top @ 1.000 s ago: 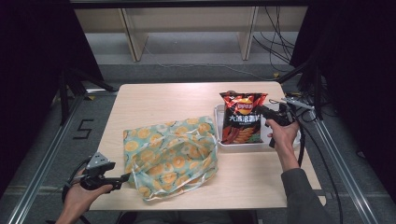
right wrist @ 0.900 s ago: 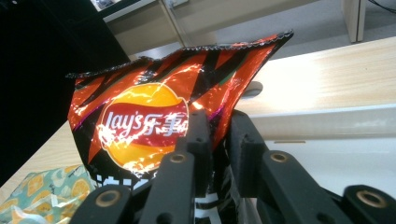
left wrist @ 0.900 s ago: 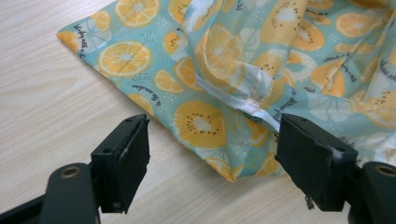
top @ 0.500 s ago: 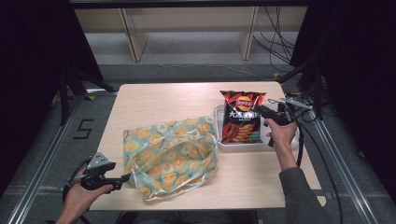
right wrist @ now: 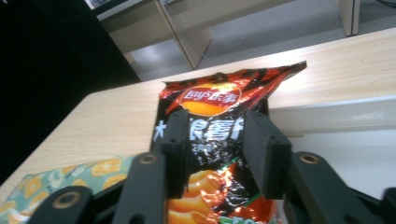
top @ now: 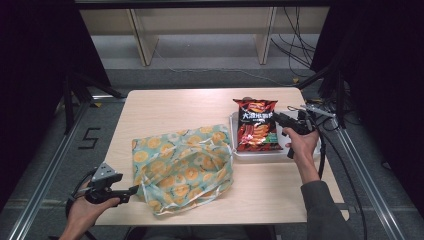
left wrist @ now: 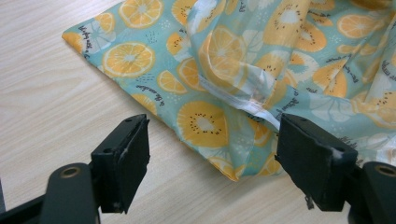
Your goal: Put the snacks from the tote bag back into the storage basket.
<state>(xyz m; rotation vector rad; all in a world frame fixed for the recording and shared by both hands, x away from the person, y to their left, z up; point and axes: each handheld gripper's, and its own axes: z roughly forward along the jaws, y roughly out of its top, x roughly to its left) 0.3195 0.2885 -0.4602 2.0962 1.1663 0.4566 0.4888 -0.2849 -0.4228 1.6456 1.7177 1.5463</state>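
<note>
Right tongs (right wrist: 215, 154) had just been opening, spread clear off the chip bag (top: 256, 125); left tongs (left wrist: 212, 163) gaped beside the fruit-print bag (top: 182, 165), so pinch its rim.

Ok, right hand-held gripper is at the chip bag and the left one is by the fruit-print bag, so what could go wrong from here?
The right hand-held gripper has just been opening, its jaws either side of the Lay's chip bag; the bag stands propped in the white tray and may topple or slide out.

The left hand-held gripper stands open at a corner of the orange-slice print bag. That thin, crumpled bag lies flat, so its mouth may be too closed to take the chips.
</note>
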